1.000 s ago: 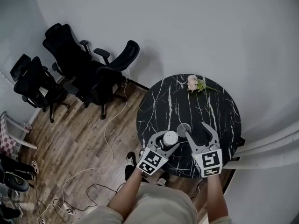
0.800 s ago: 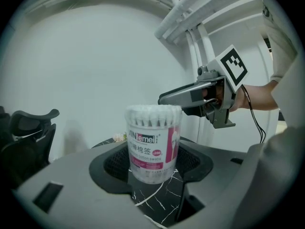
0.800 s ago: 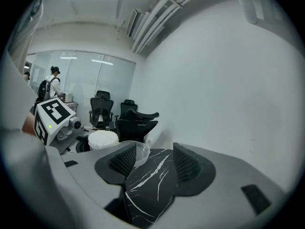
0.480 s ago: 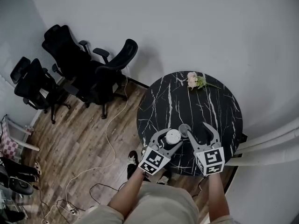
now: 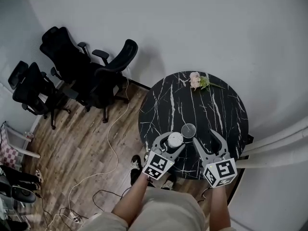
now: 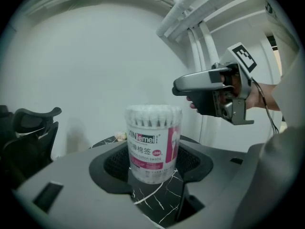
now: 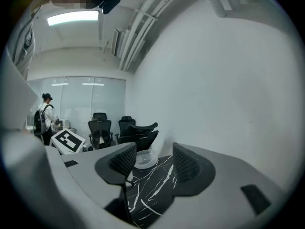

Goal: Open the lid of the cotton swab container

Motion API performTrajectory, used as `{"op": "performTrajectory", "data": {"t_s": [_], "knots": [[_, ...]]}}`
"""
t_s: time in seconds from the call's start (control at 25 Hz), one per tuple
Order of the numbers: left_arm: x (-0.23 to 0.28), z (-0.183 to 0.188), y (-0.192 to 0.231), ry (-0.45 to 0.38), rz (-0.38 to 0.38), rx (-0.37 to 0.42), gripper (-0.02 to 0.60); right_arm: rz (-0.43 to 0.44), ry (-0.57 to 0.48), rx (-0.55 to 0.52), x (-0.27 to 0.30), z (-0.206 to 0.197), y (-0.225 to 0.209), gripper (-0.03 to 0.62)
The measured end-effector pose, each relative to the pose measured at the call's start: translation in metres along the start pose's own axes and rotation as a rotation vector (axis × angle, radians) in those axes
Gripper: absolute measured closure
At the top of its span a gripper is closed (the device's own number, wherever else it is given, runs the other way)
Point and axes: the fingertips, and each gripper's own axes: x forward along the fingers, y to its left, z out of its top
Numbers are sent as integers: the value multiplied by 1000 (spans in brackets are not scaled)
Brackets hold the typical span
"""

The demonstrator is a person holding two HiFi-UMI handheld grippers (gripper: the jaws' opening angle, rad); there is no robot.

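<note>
Marble table (image 5: 211, 105) — swab container (image 6: 152, 137) between left tool's (image 6: 151, 168) jaws

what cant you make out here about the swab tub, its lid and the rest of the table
- Head view: label on the cotton swab container too small; only its top shows, between the jaws of the left gripper.
- Right gripper view: part of the lid hidden behind a jaw pad; container out of frame.
- Left gripper view: lid out of frame; label's small print blurred.
- Head view: flower too small to identify.
</note>
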Motion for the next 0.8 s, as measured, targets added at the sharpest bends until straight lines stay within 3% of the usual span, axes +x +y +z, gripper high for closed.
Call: {"op": "performTrajectory", "data": {"t_s": [0.2, 0.36, 0.8], "knots": [[2, -15, 2, 24, 20, -44, 313, -48, 20, 161, -17, -48, 20, 330], [4, -25, 2, 47, 25, -52, 313, 23, 33, 141, -19, -65, 45, 330], [10, -14, -3, 14, 12, -62, 311, 35, -1, 178, -32, -68, 42, 330]]}}
